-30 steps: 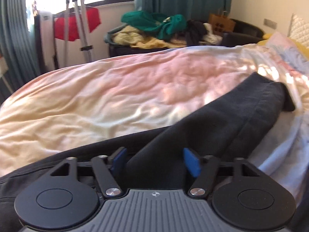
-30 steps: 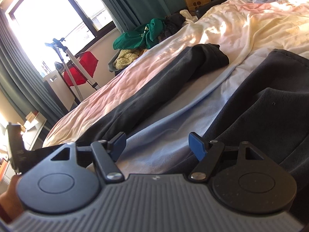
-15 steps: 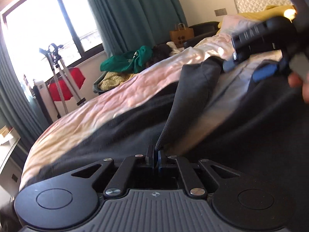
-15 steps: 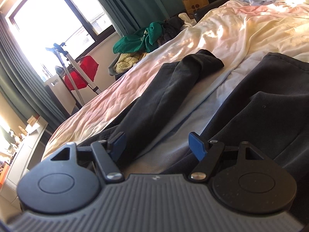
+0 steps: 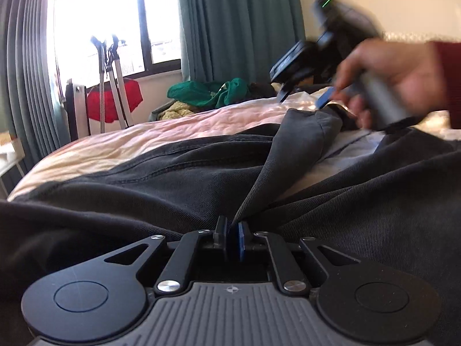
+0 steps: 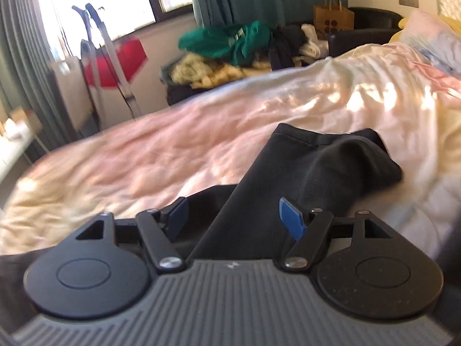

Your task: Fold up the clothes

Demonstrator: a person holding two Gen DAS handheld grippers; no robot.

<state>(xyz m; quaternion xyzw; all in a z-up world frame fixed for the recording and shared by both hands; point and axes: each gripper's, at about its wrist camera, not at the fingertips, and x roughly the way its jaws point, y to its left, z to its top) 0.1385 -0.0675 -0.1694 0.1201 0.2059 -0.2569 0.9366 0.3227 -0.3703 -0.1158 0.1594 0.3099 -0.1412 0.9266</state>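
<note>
A dark grey pair of trousers (image 5: 201, 173) lies spread on the bed. My left gripper (image 5: 232, 238) is shut on a fold of one trouser leg, and the cloth rises taut from its pads toward the leg's hem (image 5: 314, 118). My right gripper (image 6: 234, 216) is open, its blue pads on either side of that leg (image 6: 288, 178) near the hem. In the left wrist view the right gripper (image 5: 305, 98) shows blurred, held by a hand above the hem.
The bed has a pale pink and cream cover (image 6: 173, 150) with pillows (image 6: 432, 40) at the far right. Behind it are a heap of green and yellow clothes (image 6: 230, 46), a paper bag (image 6: 332, 14), a tripod (image 5: 112, 77) and a red object (image 5: 115, 101) by the window.
My left gripper closed on the trouser leg and has lifted it. My right gripper moved up the bed to the hem end of that leg and stays open.
</note>
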